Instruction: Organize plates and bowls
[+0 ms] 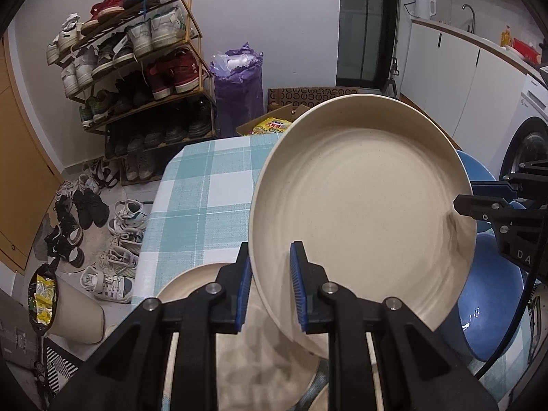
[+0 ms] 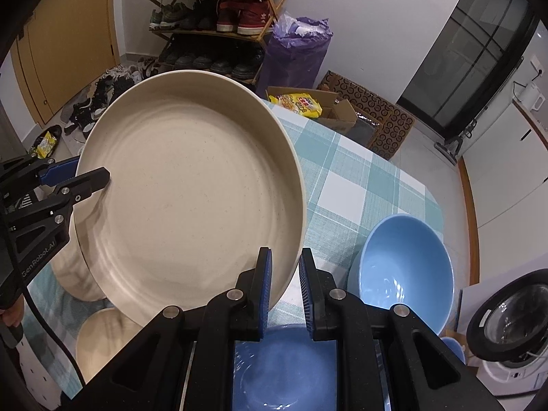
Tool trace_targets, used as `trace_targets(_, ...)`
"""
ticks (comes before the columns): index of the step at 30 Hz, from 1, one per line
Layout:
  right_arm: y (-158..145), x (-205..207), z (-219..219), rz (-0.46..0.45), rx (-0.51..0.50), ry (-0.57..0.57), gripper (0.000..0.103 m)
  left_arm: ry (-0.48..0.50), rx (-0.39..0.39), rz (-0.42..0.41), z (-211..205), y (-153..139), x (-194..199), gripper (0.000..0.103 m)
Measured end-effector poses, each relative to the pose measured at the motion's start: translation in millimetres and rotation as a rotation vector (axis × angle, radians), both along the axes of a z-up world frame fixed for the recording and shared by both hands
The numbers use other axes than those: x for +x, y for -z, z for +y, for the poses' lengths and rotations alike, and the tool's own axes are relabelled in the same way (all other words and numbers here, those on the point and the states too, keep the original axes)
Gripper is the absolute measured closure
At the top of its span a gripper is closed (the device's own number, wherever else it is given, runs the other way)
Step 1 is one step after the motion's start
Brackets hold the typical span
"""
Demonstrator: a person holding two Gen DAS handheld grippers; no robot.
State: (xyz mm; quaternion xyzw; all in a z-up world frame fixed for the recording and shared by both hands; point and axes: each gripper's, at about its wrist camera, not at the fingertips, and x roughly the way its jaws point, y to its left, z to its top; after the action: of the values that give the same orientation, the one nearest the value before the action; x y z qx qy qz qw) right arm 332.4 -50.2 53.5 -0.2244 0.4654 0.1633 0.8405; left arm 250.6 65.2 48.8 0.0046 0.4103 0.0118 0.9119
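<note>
A large beige plate [image 1: 363,205] is held tilted above the checked table, gripped at two sides; it also shows in the right wrist view [image 2: 191,191]. My left gripper [image 1: 270,284] is shut on its near rim. My right gripper [image 2: 285,291] is shut on the opposite rim, and shows in the left wrist view [image 1: 462,202]. Under the plate lie another beige plate [image 1: 191,284] and a small beige bowl [image 2: 102,342]. A light blue bowl [image 2: 407,267] stands on the table at the right, and a darker blue bowl [image 2: 284,370] sits below my right gripper.
The table has a teal checked cloth [image 1: 205,188]. A shoe rack [image 1: 137,68], loose shoes on the floor [image 1: 102,239], a purple bag [image 1: 236,85] and a cardboard box [image 2: 328,106] stand beyond it. A washing machine [image 2: 513,325] is at the right.
</note>
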Motion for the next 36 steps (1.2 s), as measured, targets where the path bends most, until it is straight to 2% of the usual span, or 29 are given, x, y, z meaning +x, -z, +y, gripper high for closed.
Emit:
trace_targets(14, -30.9, -53.6, -11.2, -0.021, 0.073, -0.021, 0.087, -0.014, 0.016, -0.055, 0.0, -21.7, -43.1, 0.083)
trace_targets(36, -26.9, -119.0, -20.6, -0.028, 0.107, -0.051, 0.087, -0.014, 0.033, -0.087, -5.7, -18.6, -107.4, 0.083)
